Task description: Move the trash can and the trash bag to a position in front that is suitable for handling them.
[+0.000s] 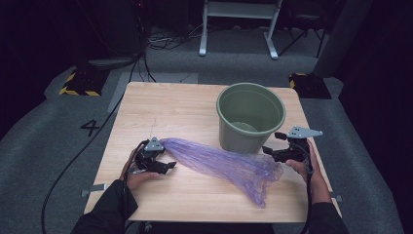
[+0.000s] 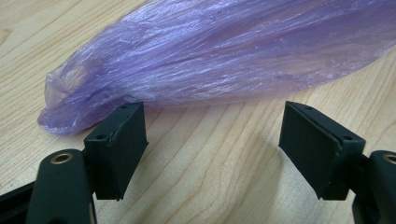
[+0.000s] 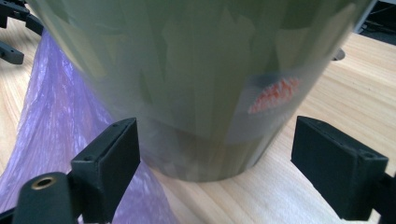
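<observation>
Table [image 1: 195, 107]: pale wood-grain top, smooth, low sheen. Bag [image 2: 224, 56]: thin purple plastic film, translucent, finely creased, glossy along the folds. Bucket [image 3: 187, 70]: olive-green plastic, smooth, semi-matt wall with a small orange-red mark. Left gripper [image 2: 212, 147]: black matt jaws with flat rubber-like pads and brass-coloured inserts. Right gripper [image 3: 215, 163]: same black matt finish. Floor [image 1: 44, 141]: grey carpet, rough-textured.

Both sleeves [image 1: 104, 209] are dark, basically black. Each hand-held gripper is black too: left hand-held gripper [image 1: 168, 165] and right hand-held gripper [image 1: 269, 149] both carry a grey three-cornered plate, square black jaw pads with small screw holes, brass-ringed holes, black cable trailing.
</observation>
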A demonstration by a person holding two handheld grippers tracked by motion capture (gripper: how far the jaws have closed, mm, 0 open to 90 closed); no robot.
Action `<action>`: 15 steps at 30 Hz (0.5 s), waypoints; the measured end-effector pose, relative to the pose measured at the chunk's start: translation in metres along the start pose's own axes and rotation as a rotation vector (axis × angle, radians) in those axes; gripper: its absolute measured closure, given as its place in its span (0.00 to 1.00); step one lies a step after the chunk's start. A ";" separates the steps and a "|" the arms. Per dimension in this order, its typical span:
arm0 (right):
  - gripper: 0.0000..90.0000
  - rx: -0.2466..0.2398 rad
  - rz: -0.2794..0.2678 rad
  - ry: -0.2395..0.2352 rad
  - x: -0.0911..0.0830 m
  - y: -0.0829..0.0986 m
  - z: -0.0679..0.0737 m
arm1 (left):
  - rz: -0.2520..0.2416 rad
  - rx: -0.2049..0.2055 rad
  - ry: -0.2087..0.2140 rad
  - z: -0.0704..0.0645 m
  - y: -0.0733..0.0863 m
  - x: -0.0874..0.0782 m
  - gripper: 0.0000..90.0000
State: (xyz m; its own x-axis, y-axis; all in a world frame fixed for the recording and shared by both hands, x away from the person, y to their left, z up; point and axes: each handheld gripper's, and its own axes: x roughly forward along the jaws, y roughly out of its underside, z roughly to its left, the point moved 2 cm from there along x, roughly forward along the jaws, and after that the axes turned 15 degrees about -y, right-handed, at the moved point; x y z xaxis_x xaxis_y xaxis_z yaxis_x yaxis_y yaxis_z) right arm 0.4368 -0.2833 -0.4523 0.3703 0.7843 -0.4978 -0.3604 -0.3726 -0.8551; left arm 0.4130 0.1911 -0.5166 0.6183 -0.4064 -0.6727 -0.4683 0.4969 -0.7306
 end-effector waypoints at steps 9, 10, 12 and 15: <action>0.16 -0.012 0.002 -0.019 0.011 -0.006 0.001 | 0.003 0.015 -0.010 -0.001 0.000 0.000 0.25; 0.16 -0.013 0.001 -0.020 0.012 -0.006 0.001 | 0.003 0.015 -0.011 -0.001 0.000 0.000 0.25; 0.16 -0.021 0.008 -0.017 0.014 -0.008 0.001 | 0.001 0.015 -0.012 -0.002 0.000 0.000 0.25; 0.17 -0.028 0.016 -0.023 0.021 -0.012 0.002 | 0.001 0.016 -0.012 -0.002 0.000 0.000 0.25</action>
State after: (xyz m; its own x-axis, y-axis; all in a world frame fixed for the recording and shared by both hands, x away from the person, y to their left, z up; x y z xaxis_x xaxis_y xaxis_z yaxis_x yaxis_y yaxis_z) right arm 0.4468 -0.2614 -0.4520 0.3444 0.7895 -0.5080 -0.3417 -0.3985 -0.8511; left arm 0.4123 0.1897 -0.5169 0.6253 -0.3967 -0.6721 -0.4592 0.5093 -0.7278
